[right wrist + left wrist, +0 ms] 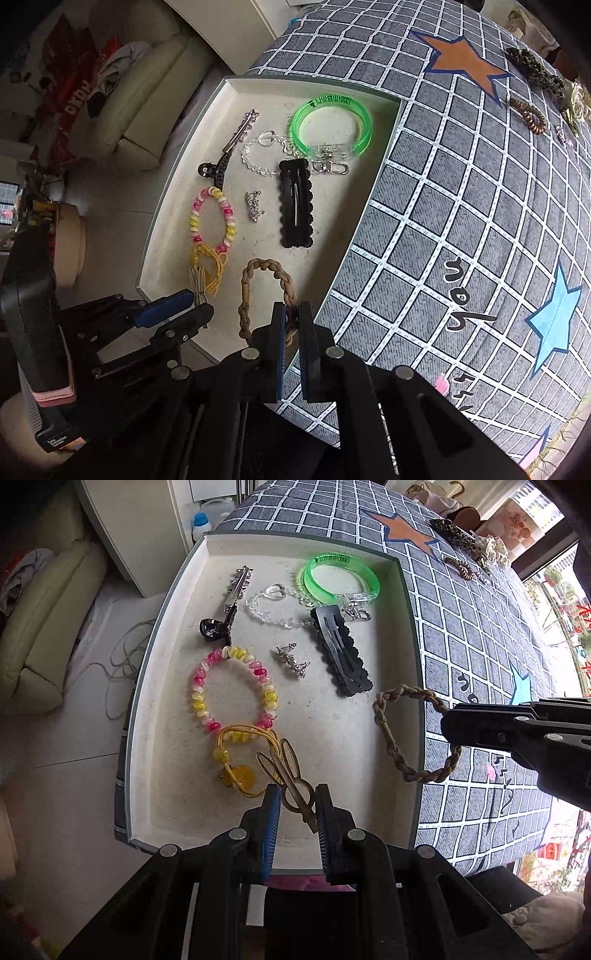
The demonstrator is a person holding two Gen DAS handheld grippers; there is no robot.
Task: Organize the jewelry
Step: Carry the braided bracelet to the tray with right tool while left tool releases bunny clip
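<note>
Checked cloth under white tray, coiled hair tie far off

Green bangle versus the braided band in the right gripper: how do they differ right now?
The green bangle is translucent and rigid-looking; the braided band is tan, woven cord. The bangle lies free at the tray's far end; the band is pinched in the right gripper, near the tray's edge. Both are closed loops.

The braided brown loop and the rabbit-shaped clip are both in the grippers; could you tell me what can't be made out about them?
- Braided brown loop: right wrist view, the gripped stretch is hidden between the right gripper pads.
- Rabbit-shaped clip: left wrist view, its lower end is hidden between the left gripper pads; in the right wrist view it is too small to read.
</note>
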